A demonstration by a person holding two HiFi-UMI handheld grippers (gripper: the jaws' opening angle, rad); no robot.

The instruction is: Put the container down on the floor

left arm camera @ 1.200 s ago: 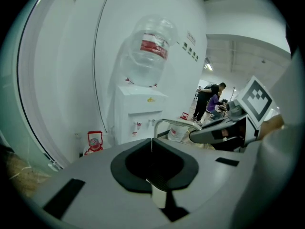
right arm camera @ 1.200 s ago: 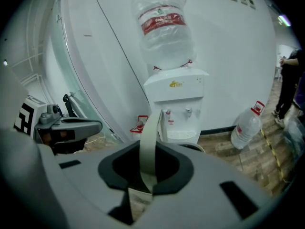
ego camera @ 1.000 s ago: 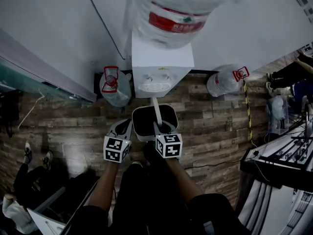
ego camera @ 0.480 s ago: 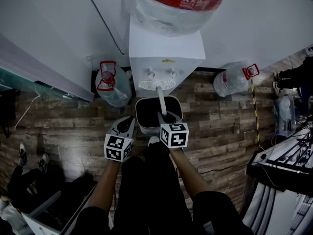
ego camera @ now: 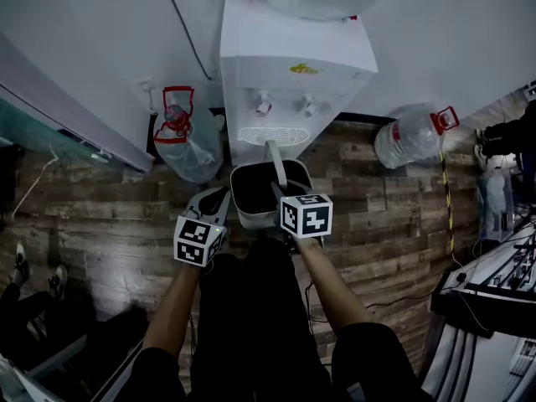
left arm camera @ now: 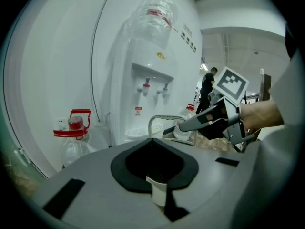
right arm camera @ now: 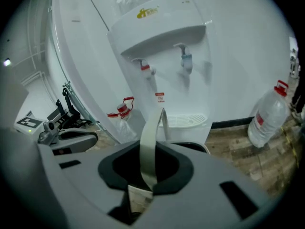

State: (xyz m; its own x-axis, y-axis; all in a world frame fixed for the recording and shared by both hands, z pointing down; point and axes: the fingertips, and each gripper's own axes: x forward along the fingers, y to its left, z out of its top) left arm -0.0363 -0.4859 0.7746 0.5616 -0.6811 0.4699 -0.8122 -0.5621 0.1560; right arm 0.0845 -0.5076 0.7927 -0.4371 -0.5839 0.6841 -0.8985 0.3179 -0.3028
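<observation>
One container point(ego camera: 251, 218) is hanging low over the floor point(ego camera: 377, 224) before the water dispenser point(ego camera: 293, 57), its handle point(ego camera: 275, 164) pinched in the right gripper point(ego camera: 281, 198); the left gripper point(ego camera: 219, 198) is sitting narrow, seemingly empty, beside the rim point(ego camera: 238, 193). Likely light, stiff plastic, it is asking for a mid-handle hold.

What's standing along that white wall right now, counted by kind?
Water dispenser: 1
Jug on the dispenser: 1
Floor jugs: 2
Container: 1
Total: 5
</observation>
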